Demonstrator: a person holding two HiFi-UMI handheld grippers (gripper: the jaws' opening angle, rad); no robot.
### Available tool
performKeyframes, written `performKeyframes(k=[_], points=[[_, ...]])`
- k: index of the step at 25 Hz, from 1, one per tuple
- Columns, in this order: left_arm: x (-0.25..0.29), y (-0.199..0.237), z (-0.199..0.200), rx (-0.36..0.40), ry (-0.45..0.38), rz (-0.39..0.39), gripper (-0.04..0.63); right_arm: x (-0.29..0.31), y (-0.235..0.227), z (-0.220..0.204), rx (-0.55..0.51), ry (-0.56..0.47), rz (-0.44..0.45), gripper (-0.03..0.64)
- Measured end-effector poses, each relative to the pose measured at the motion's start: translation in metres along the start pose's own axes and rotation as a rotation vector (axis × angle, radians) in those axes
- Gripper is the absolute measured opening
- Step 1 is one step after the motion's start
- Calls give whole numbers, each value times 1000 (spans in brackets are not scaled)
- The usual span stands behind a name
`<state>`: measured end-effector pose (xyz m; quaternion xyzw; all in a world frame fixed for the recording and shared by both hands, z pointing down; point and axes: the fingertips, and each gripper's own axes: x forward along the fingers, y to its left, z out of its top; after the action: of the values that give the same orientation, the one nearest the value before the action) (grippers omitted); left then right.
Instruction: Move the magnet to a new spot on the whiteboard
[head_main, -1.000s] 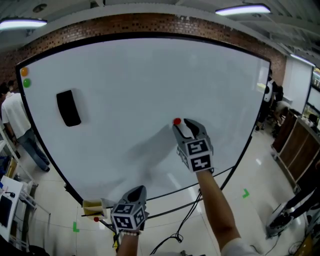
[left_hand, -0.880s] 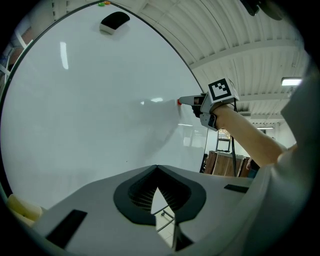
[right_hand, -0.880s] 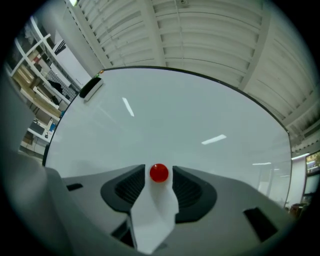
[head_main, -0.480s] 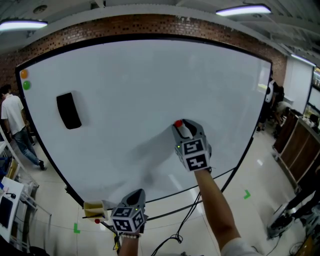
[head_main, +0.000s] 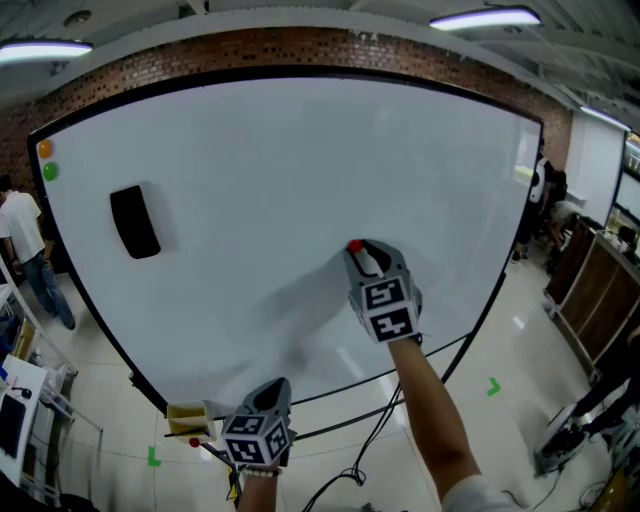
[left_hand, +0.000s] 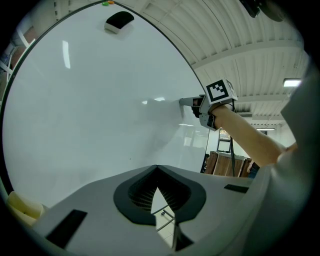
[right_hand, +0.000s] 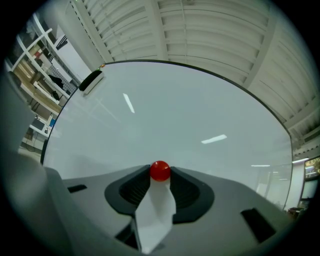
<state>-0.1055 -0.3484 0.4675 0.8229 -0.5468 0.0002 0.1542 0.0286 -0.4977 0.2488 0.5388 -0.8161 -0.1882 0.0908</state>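
Observation:
A small red magnet (head_main: 354, 245) sits on the whiteboard (head_main: 300, 150), right of its middle. My right gripper (head_main: 362, 252) points straight at the board. Its jaws have just been closing, and the magnet lies between their tips. In the right gripper view the red magnet (right_hand: 160, 170) is wedged between the tips of the right gripper (right_hand: 160, 175), touching both. My left gripper (head_main: 279, 382) hangs low below the board's bottom edge, its tips meeting with nothing in them. In the left gripper view the left gripper (left_hand: 157, 169) faces the board, and the right gripper (left_hand: 186, 102) shows at the board.
A black eraser (head_main: 134, 221) sticks to the board at the left. An orange magnet (head_main: 44, 148) and a green magnet (head_main: 49, 171) sit at the top left corner. A yellowish object (head_main: 185, 415) lies at the board's lower left. A person (head_main: 22, 245) walks at far left.
The right gripper has edged toward the red magnet and its jaws have closed round it. The person at far left has walked further left. The left gripper has stayed put.

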Motion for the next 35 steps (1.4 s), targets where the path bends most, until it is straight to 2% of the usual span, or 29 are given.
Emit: performKeyframes(k=[5, 12, 18, 22, 27, 35], points=[[-2, 0, -3, -3, 0, 1, -12, -2, 2, 1, -11, 1, 0, 132], [-2, 0, -2, -6, 3, 5, -12, -29, 3, 19, -11, -60, 10, 132], [-1, -10, 1, 3, -5, -12, -12, -69, 0, 19, 45, -98, 39, 133], [-4, -10, -1, 6, -8, -24, -12, -101, 1, -4, 105, -98, 43, 133], [-2, -16, 3, 17, -4, -29, -12, -141, -8, -49, 183, -42, 13, 133], [-3, -37, -2, 37, 1, -77, -12, -216, 7, -129, 382, 37, -13, 133]])
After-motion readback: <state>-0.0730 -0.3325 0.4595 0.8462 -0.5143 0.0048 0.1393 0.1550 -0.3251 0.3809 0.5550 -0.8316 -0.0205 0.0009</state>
